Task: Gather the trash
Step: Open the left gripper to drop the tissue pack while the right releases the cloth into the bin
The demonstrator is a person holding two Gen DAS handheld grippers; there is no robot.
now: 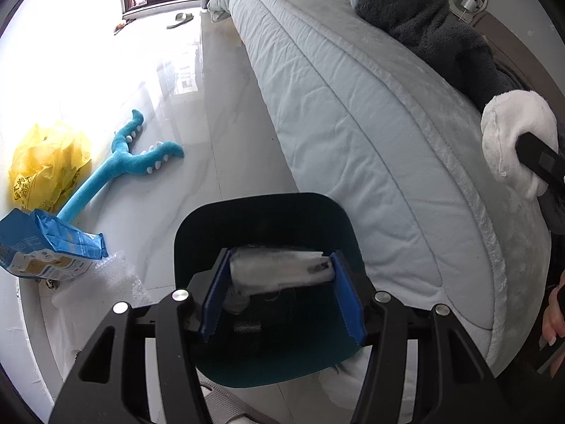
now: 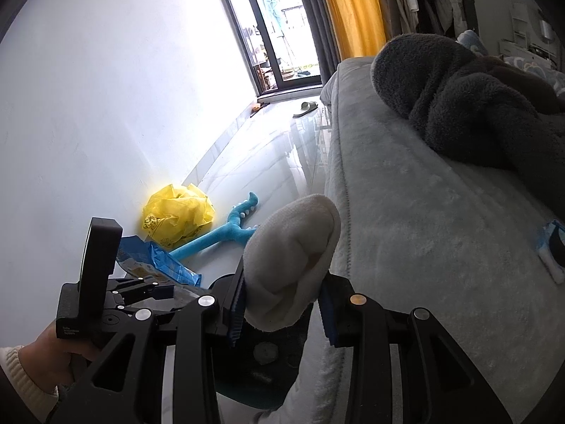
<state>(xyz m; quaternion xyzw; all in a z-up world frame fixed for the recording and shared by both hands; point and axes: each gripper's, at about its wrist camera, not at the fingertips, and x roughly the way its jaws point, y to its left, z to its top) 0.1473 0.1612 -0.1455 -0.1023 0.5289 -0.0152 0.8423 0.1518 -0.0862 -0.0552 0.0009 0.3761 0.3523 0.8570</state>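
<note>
While hanging over the dark bin, left gripper clamped on a crumpled white wrapper; right gripper pinching a white, perhaps sock-like, cloth. Beside the bed; more litter on the floor.

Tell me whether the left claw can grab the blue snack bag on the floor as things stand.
Probably not yet. The left claw is already shut on a white wrapper over the dark bin. The blue snack bag lies unobstructed on the floor to its left.

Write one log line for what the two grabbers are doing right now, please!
left gripper: shut on white wrapper above dark bin | right gripper: shut on white sock | floor: yellow bag
</note>
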